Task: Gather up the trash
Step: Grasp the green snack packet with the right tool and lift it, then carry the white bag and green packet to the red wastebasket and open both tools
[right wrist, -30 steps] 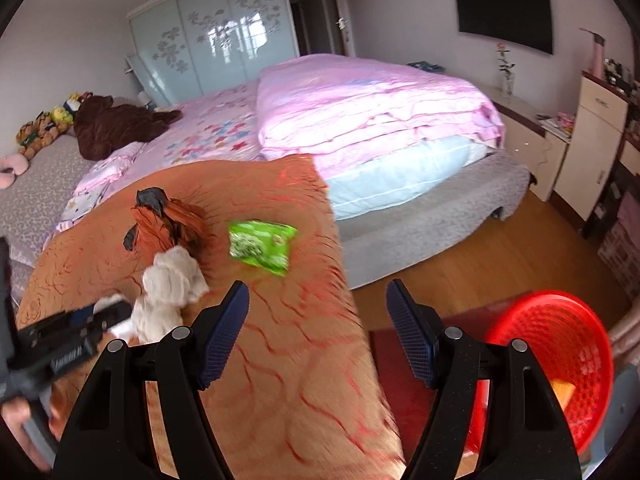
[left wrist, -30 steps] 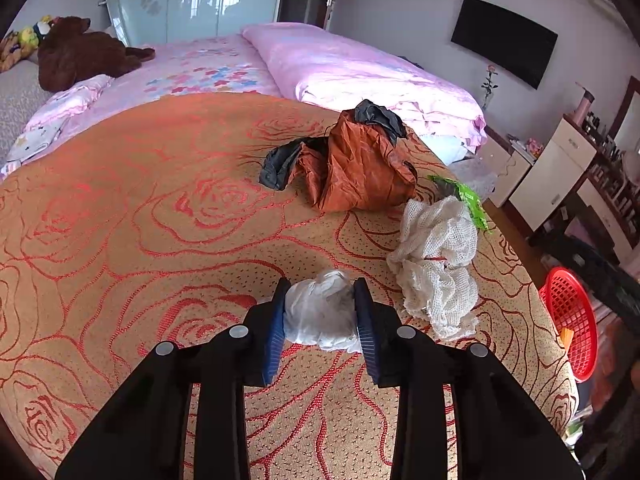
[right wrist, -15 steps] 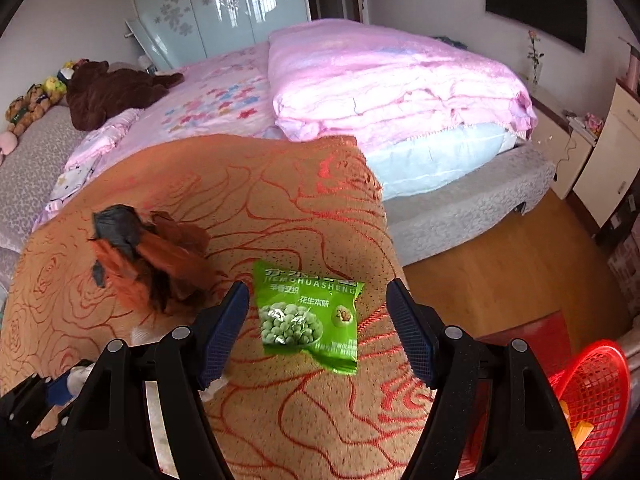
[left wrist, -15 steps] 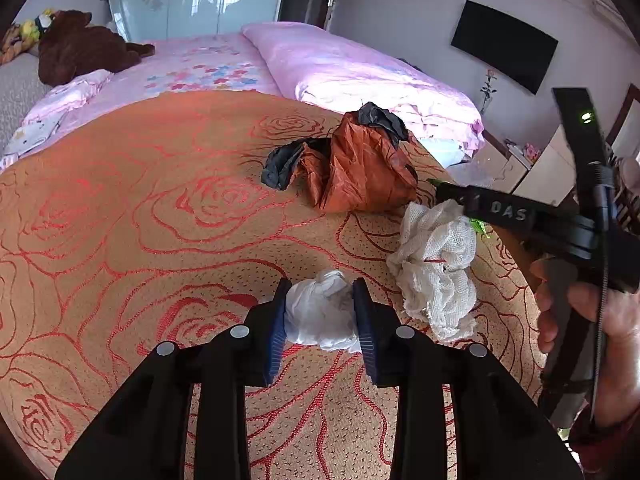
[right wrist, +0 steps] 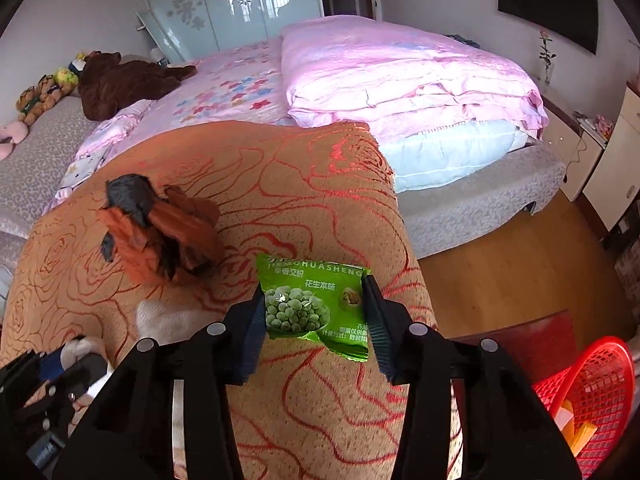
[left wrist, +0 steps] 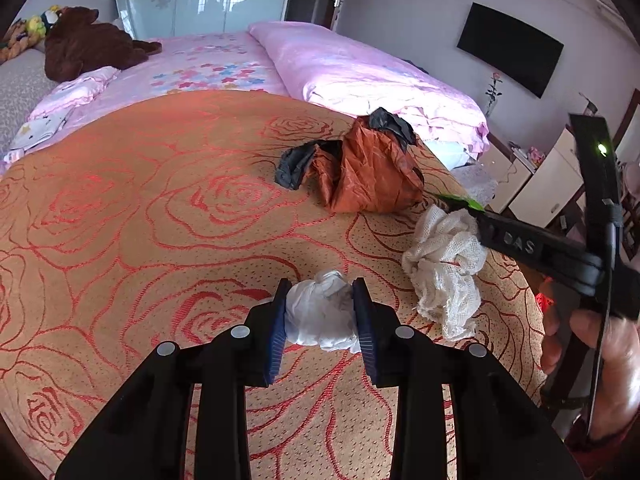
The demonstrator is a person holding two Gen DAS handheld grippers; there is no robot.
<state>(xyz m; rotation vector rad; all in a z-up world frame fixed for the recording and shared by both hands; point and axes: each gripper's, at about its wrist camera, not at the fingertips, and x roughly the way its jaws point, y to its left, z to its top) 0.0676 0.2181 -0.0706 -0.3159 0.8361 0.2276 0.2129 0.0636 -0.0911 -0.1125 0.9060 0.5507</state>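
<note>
My left gripper [left wrist: 322,285] is shut on a crumpled white paper wad [left wrist: 320,320] just above the orange rose-patterned bedspread [left wrist: 160,220]. A green snack packet [right wrist: 308,304] lies near the bedspread's right edge. My right gripper [right wrist: 312,292] has it between its jaws, which are closing, and the blue pads touch the packet's two side edges. In the left wrist view the right gripper [left wrist: 476,214] comes in from the right in a person's hand [left wrist: 616,344]. A crumpled orange and black bag [left wrist: 368,172] and a white gauze cloth [left wrist: 444,264] also lie on the bedspread.
A red mesh basket [right wrist: 592,392] with some scraps in it stands on the wooden floor at the lower right. Behind the bedspread lies a pink quilt [right wrist: 400,72]. A brown plush bear [left wrist: 88,44] lies far left. White cabinets [left wrist: 540,184] line the right wall.
The right gripper came in over the bedspread's right edge, sank onto the green packet and drew its jaws in from wide apart to the packet's sides. The left gripper kept still with the wad.
</note>
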